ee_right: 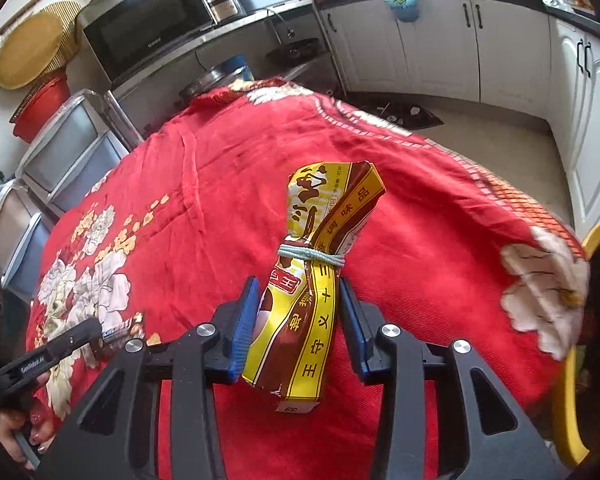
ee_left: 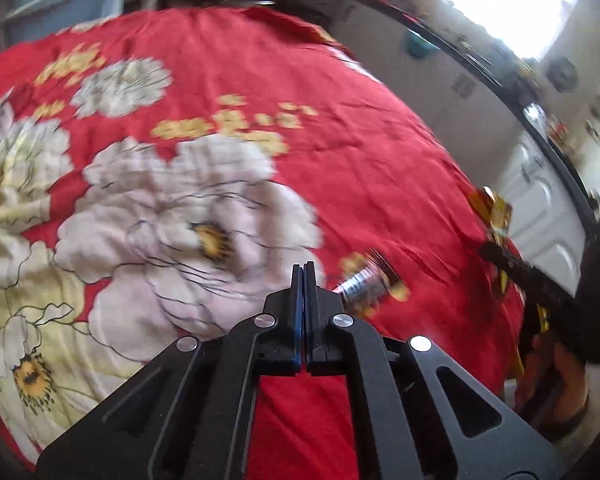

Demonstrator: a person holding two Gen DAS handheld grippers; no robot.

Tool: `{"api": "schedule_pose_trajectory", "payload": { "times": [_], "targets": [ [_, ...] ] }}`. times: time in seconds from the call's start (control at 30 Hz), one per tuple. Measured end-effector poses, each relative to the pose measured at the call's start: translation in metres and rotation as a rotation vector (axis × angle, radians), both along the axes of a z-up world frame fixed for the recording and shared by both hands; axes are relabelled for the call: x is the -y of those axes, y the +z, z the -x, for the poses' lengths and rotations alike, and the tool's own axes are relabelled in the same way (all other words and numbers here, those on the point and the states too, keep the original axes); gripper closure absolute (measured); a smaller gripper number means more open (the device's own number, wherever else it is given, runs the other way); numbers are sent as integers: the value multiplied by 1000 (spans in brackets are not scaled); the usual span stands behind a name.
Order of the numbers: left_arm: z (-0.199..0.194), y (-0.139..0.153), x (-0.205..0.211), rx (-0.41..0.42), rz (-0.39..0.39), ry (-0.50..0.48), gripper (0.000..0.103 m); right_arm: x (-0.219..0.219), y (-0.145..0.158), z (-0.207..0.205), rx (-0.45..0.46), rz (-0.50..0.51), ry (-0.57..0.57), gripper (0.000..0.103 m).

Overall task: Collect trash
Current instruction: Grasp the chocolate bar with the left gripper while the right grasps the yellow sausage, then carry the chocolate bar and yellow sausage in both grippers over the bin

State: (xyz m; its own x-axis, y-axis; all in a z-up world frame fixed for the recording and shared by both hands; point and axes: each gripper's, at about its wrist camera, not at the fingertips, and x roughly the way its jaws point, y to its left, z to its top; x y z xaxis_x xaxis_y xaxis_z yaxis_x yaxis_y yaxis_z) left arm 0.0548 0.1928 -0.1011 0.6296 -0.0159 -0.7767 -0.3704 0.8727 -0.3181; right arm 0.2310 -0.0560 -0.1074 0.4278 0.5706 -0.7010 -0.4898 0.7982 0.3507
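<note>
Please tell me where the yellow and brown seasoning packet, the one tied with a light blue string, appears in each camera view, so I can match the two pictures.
Left wrist view: the seasoning packet is at the right edge, blurred, sticking up from the right gripper.
Right wrist view: the packet is in the centre, between the blue pads of that gripper.
Shared landmark: the red floral cloth.

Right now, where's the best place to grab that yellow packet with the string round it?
Probably the fuller lower half of the yellow packet, below the blue string, squeezed across its width from the bottom end. The right gripper has its jaws either side there. Above the tie it is only loose crumpled wrapper.
</note>
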Motion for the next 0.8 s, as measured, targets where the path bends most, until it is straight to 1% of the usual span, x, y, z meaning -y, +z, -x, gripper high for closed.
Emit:
{"api": "schedule_pose_trajectory", "payload": {
  "times": [0.1, 0.13, 0.17, 0.3, 0.33, 0.37, 0.4, 0.43, 0.5, 0.53, 0.6, 0.7, 0.77, 0.8],
  "targets": [
    [-3, 4, 17, -5, -6, -86, 103, 16, 8, 4, 22, -15, -16, 65],
    [-5, 5, 23, -4, 3, -131, 103, 22, 11, 6, 27, -23, -19, 65],
    [-7, 6, 32, -2, -11, -172, 103, 26, 13, 7, 32, -26, -25, 65],
    [-14, 10, 55, -3, -79, -247, 103, 43, 21, 9, 41, -45, -44, 65],
    [-15, 12, 61, 3, -117, -263, 103, 48, 23, 10, 45, -49, -50, 65],
    [-17, 12, 65, 1, -163, -275, 91, 51, 24, 10, 48, -51, -54, 65],
    [-19, 12, 68, -8, -194, -284, 72, 54, 25, 11, 51, -55, -59, 65],
    [-21, 12, 70, -18, -231, -291, 66, 58, 27, 12, 53, -61, -63, 65],
    [-26, 12, 72, -39, -296, -300, 65, 63, 30, 13, 59, -66, -71, 65],
    [-28, 13, 71, -43, -320, -301, 65, 66, 31, 13, 63, -68, -75, 65],
    [-35, 9, 69, -85, -357, -320, 65, 76, 35, 13, 68, -81, -90, 65],
    [-45, -2, 65, -151, -377, -335, 65, 92, 41, 13, 81, -92, -119, 65],
    [-50, -8, 65, -174, -377, -339, 66, 103, 44, 13, 89, -94, -139, 65],
    [-51, -10, 65, -185, -372, -339, 74, 109, 47, 14, 102, -87, -153, 65]
  ]
}}
